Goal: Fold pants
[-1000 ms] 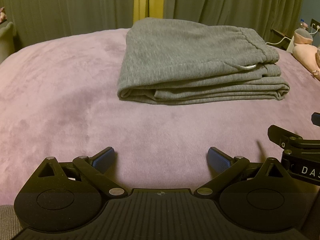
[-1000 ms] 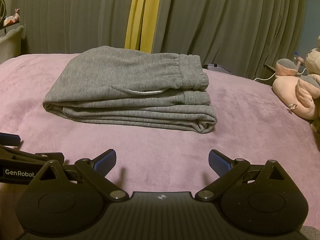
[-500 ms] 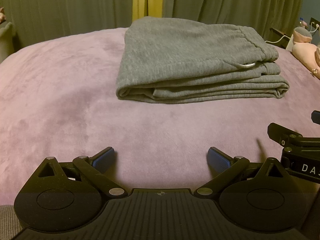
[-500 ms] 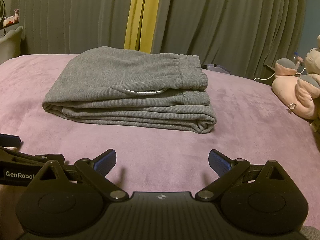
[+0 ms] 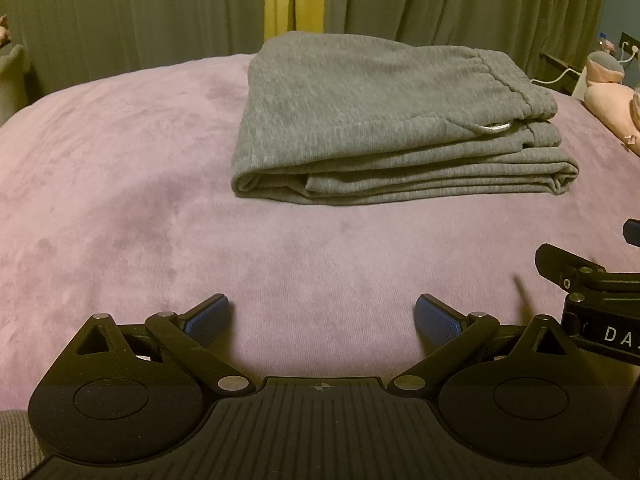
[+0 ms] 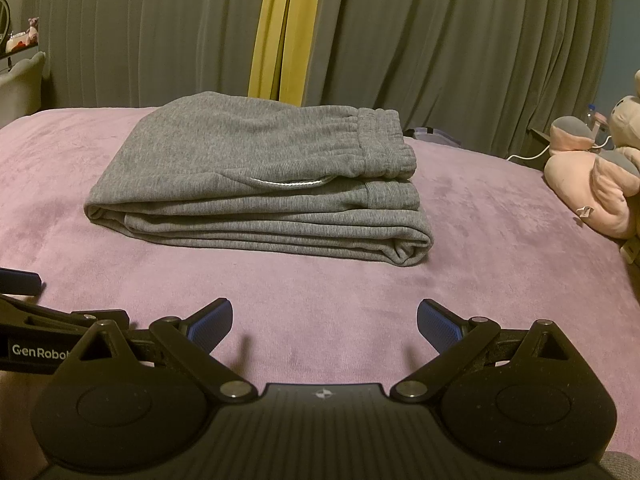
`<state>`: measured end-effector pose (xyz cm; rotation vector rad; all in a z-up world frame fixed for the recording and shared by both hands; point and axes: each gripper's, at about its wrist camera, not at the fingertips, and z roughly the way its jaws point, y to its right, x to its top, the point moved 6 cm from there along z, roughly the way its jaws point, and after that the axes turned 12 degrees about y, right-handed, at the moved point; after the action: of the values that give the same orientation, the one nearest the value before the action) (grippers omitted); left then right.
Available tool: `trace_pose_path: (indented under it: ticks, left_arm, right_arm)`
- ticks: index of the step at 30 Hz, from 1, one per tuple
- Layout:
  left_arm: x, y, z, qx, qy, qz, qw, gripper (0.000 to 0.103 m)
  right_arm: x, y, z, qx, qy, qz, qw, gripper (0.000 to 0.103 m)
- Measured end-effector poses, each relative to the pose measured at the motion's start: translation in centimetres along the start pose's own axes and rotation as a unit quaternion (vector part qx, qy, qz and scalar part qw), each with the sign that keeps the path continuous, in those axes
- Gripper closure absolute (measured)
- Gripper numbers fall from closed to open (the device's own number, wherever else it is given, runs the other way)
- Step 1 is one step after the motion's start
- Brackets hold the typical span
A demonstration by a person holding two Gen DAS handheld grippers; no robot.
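The grey sweatpants lie folded in a neat stack on the purple bedspread, waistband to the right, a white drawstring showing. They also show in the right wrist view. My left gripper is open and empty, low over the bedspread, well short of the pants. My right gripper is open and empty, also short of the pants. Each gripper shows at the edge of the other's view: the right one, the left one.
Pink and grey plush toys lie at the bed's right edge, with a white cable behind them. Grey-green curtains with a yellow strip hang behind the bed. A pale chair stands at far left.
Both grippers have drawn back slightly from the pants; the stack sits a little farther off. Nothing was gripped or released.
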<state>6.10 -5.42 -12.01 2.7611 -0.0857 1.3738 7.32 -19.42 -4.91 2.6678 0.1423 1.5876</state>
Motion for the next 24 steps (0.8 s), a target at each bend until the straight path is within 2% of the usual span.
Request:
trace_pose_path:
  ticks: [24]
  left_arm:
    - [0.08, -0.02, 0.18, -0.002, -0.004, 0.002, 1.0, 0.0]
  right_arm:
    - [-0.08, 0.08, 0.05, 0.0, -0.001, -0.004, 1.0, 0.004]
